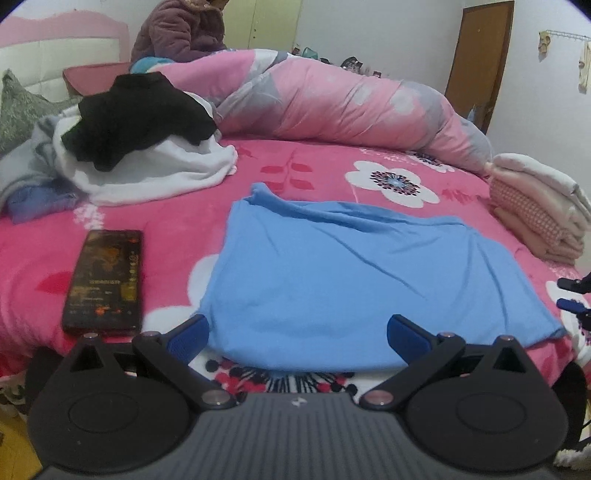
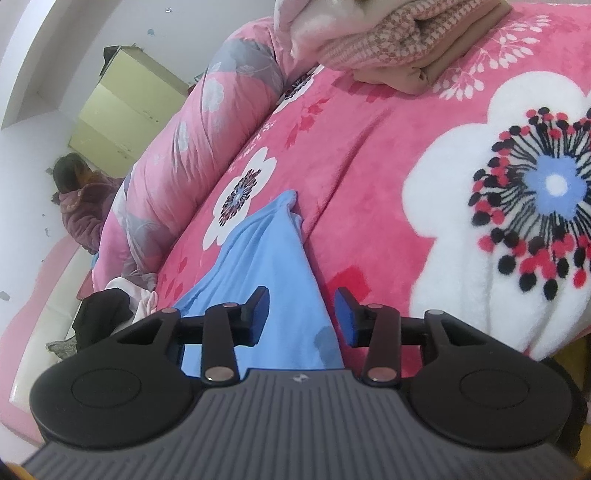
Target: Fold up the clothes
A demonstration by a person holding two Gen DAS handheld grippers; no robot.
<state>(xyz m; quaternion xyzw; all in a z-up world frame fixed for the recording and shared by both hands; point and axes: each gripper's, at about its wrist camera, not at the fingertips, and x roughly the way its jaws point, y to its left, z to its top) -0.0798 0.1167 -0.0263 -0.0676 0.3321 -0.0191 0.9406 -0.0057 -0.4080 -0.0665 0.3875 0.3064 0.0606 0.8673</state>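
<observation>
Two wrist views of a bed w/ a pink floral blanket (image 1: 303, 173). A light blue garment (image 1: 354, 273) is lying spread flat near the bed's front edge, between a black smartphone (image 1: 105, 280) at left and a stack of folded clothes (image 1: 543, 210) at right. The left tool (image 1: 297, 332) is hovering at the garment's near hem, jaws standing wide apart, nothing clamped; the blue pads are flanking the fabric w/o pressing it. The right tool (image 2: 301, 317) is sitting over the garment's (image 2: 266, 266) side edge, jaws partly parted, w/ cloth lying below the gap; pads are not squeezing it. A heap of unfolded clothes (image 1: 147, 147), black on white, is resting at the far left, beside a rolled pink quilt (image 1: 351, 103) running along the bed's back. A person in a purple padded jacket (image 1: 177, 29) is sitting beyond the quilt.
</observation>
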